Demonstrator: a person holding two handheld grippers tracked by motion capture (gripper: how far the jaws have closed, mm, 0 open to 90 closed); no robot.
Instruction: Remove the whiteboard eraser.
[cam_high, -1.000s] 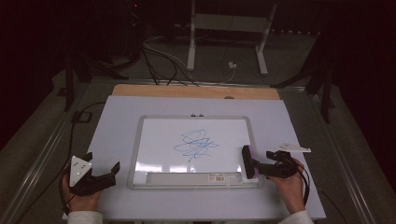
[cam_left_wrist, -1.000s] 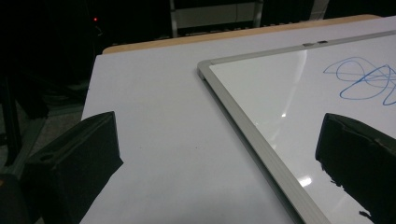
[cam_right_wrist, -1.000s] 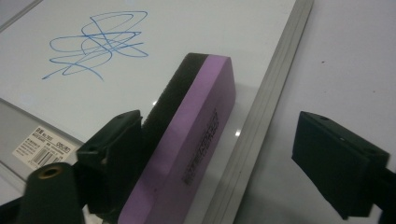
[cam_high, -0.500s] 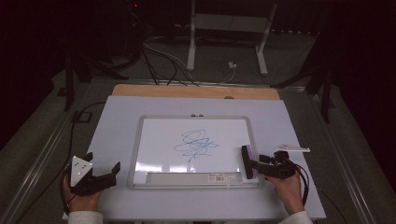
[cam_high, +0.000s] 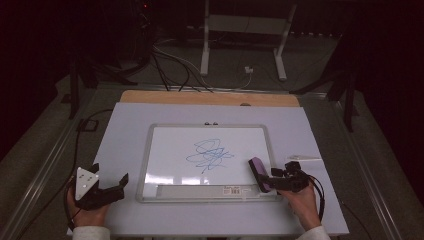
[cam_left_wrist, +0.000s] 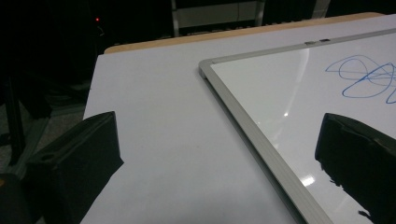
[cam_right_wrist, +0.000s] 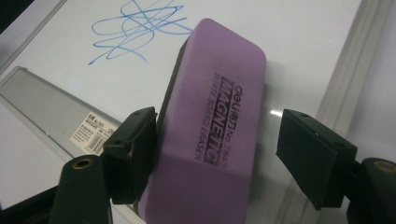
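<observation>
Right gripper (cam_right_wrist: 217, 154): our jaws have just been opening; one touches the eraser's side, the other stands clear, so we grip nothing.
Eraser (cam_right_wrist: 212, 116): purple, between those jaws, on the whiteboard (cam_high: 170, 150).
Scribble (cam_right_wrist: 135, 28): blue, beyond the eraser.
Left gripper (cam_high: 107, 182): wide open, empty, beside the board's frame.

Dark room, white stand (cam_high: 244, 30), floor cables (cam_high: 170, 62)

Whiteboard (cam_high: 210, 160) lies mid-table on the sheet (cam_high: 125, 130). Scribble (cam_high: 209, 155) at its centre. Eraser (cam_high: 260, 174) on the board's near right corner, between my right gripper (cam_high: 272, 181) jaws. My left gripper (cam_high: 107, 185) left of board.
</observation>
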